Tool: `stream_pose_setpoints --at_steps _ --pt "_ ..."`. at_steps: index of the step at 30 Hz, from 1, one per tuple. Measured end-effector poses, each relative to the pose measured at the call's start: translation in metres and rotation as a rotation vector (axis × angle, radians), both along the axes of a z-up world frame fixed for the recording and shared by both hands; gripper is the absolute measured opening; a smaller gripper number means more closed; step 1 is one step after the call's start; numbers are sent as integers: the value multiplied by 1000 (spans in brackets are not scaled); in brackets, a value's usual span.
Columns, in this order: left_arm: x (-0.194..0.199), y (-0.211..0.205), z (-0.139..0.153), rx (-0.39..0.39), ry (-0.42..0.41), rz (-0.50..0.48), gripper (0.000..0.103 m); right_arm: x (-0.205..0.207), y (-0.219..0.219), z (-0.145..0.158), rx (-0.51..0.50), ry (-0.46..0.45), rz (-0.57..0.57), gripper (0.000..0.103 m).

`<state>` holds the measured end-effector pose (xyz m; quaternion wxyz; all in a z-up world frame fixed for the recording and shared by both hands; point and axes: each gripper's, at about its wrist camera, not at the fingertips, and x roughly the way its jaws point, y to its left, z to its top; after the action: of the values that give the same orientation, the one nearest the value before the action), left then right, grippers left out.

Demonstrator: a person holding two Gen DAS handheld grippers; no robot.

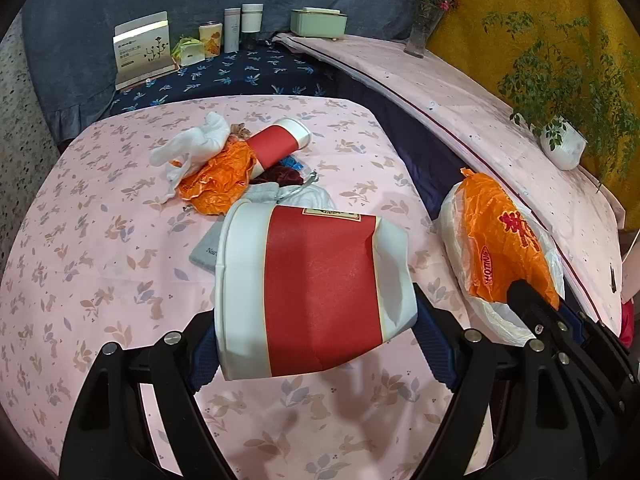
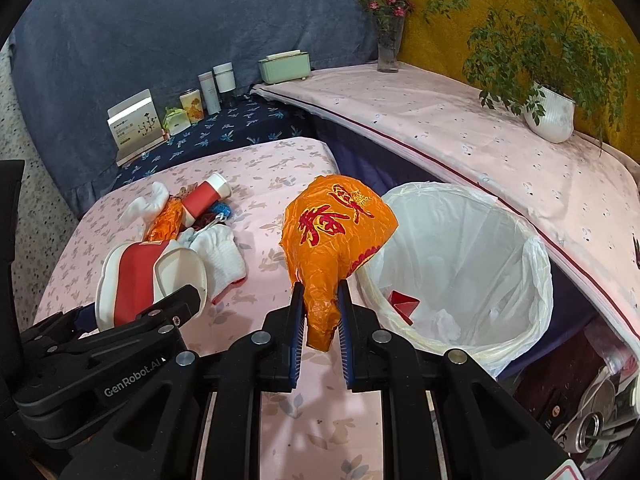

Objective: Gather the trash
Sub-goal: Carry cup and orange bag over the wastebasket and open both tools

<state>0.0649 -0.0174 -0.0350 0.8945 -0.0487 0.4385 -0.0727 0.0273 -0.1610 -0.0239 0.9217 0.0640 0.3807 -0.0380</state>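
Left wrist view: we look down over our left gripper [image 1: 316, 344] at a table under a pink cloth [image 1: 100, 240] printed with rabbits.
Left gripper: our jaws stand wide and clamp a crushed red-and-white paper cup [image 1: 312, 288], which lies sideways between the blue pads, off the cloth.
Trash pile: farther back on the cloth lie a second red-and-white cup [image 1: 280, 144] on its side, a crumpled orange wrapper [image 1: 220, 180] touching it, and a white sock [image 1: 192, 144] just beside them.
Right edge: our right gripper [image 1: 532, 300] shows here as a black tip pinching an orange bag [image 1: 504, 240] above a bin lined with white plastic.

Right wrist view: we look along our right gripper [image 2: 320, 312] toward the table's edge.
Right gripper: our jaws are drawn in close, gripping the twisted neck of the orange bag [image 2: 336, 232], which bears red characters.
Bag position: it hangs over the edge of the cloth, just beside the bin's rim.
Trash bin [image 2: 536, 264]: open, white-lined, standing beside the table; a red scrap [image 2: 404, 304] and white paper lie inside.
Left side: our left gripper [image 2: 120, 320] holds the crushed cup [image 2: 136, 276].
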Motion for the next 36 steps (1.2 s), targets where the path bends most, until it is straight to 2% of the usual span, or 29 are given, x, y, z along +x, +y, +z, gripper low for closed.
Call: stream_pose_setpoints --at_steps 9,22,29,36 --pt "12 -28 -5 -11 6 -65 78 -3 -31 -8 24 2 -73 15" --pt "39 -95 -10 -88 38 -202 78 -2 -102 -25 64 15 -228 15" --pt "48 -135 -12 -94 46 -278 78 3 -121 -34 78 30 -277 15" --pt "57 -157 -15 -107 67 -333 78 8 -136 -40 81 39 -313 17"
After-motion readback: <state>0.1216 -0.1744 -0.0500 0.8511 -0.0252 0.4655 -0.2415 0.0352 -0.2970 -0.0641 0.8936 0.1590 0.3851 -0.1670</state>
